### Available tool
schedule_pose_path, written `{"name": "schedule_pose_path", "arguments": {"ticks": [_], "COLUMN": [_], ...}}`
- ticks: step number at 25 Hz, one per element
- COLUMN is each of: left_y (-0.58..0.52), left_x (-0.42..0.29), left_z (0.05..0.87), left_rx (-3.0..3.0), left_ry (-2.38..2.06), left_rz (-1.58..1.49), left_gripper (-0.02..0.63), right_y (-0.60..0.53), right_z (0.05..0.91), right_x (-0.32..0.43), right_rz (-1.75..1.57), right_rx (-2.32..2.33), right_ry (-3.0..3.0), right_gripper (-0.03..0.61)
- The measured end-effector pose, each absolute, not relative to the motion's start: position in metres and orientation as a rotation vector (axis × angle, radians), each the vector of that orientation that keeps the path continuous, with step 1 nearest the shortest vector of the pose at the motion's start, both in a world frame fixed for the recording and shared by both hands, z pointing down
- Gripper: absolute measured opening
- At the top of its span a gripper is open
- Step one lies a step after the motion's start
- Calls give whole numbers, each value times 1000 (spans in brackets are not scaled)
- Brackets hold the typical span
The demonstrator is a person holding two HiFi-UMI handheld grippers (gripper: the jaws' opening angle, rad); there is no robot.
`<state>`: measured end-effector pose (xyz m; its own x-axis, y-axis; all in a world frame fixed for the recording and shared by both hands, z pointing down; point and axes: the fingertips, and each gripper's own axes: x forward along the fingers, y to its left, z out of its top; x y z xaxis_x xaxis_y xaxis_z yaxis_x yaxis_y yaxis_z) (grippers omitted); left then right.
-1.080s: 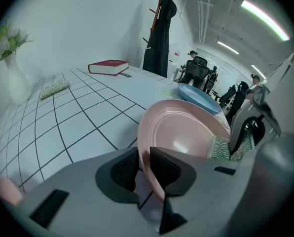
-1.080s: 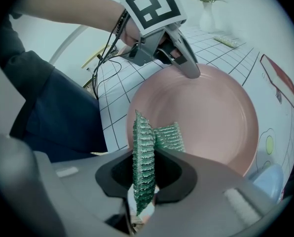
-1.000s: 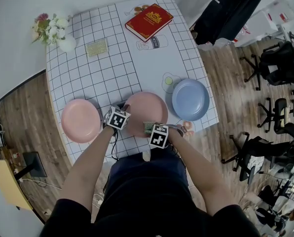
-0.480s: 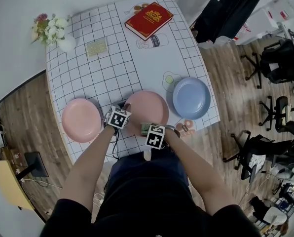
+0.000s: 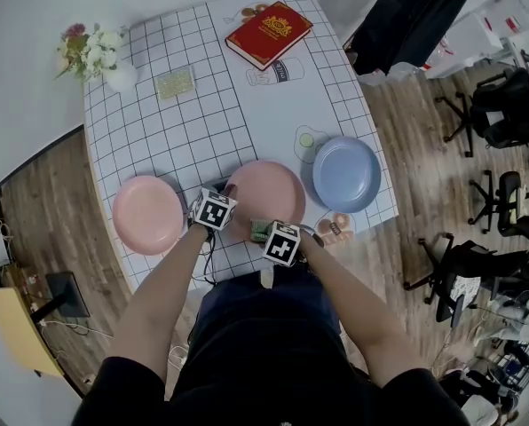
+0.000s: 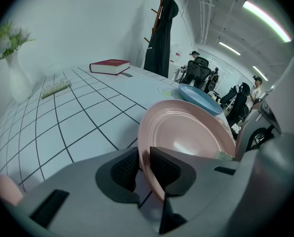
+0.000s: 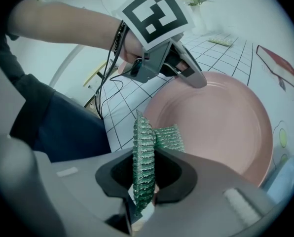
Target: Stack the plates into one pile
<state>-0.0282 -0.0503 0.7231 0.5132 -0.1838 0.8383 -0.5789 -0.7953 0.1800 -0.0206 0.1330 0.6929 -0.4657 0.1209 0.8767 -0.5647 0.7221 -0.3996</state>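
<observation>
Three plates lie along the near edge of the gridded table (image 5: 185, 140): a pink plate (image 5: 147, 214) at the left, a second pink plate (image 5: 269, 189) in the middle and a blue plate (image 5: 346, 174) at the right. My left gripper (image 5: 222, 204) is shut on the middle pink plate's (image 6: 186, 132) left rim; in the left gripper view the rim sits pinched between the pads (image 6: 125, 168). My right gripper (image 5: 269, 233) hovers at that plate's near rim (image 7: 221, 122), shut on a green knitted cloth (image 7: 144, 154).
A red book (image 5: 267, 35), a small pale mat (image 5: 175, 84) and a white vase of flowers (image 5: 100, 60) stand at the table's far end. Office chairs (image 5: 504, 114) and a dark coat (image 5: 406, 16) are off to the right. The table's near edge lies just under both grippers.
My right gripper has shifted slightly left along the plate's near rim and rolled a little, cloth still in it. The left gripper and the plates have stayed put.
</observation>
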Motion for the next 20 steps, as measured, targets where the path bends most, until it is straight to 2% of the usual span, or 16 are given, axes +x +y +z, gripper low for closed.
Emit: {"name": "schedule_pose_path", "arguments": {"ticks": [20], "left_y": [-53], "left_x": [-29], "left_z": [722], "left_rx": [2328], "left_ry": [-635], "left_rz": [1198], "left_gripper": [66], "right_y": [107], "right_z": [694], "right_x": [-59], "right_rz": [945], "right_rx": [591], "right_ry": [-1982], "right_gripper": [80]}}
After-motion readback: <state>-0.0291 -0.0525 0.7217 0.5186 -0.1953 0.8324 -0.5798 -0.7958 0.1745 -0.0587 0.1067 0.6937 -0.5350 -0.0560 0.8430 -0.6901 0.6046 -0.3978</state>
